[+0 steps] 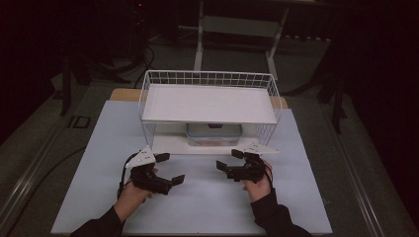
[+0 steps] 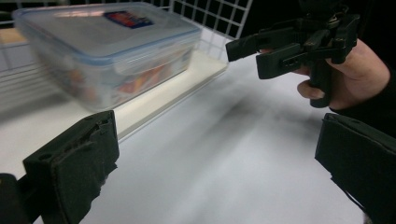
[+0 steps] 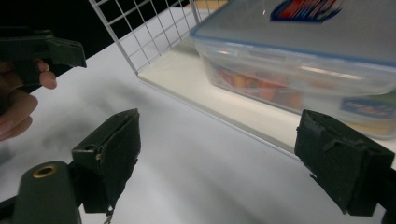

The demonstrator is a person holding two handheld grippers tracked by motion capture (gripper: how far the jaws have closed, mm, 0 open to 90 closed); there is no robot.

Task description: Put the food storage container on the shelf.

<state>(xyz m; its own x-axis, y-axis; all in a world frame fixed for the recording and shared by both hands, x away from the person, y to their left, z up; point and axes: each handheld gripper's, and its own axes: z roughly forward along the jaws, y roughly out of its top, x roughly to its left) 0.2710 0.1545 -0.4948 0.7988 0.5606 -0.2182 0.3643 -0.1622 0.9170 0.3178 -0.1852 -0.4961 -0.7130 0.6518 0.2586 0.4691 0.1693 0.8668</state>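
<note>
A clear lidded box with a blue rim and colourful contents stands on the lower shelf of a white wire rack. My left gripper rests on the white mat in front of the rack's left side, jaws wide apart and empty. The right gripper is just in front of the box, open too, holding nothing. In the left gripper view the box lies beyond my spread jaws, with the right gripper to its right. The right gripper view has the box close ahead, past its open jaws.
The rack's upper shelf is a flat white board overhanging the box. Wire mesh walls close the rack's sides. The white mat covers the table in front. Dark floor, cables and a metal frame lie behind.
</note>
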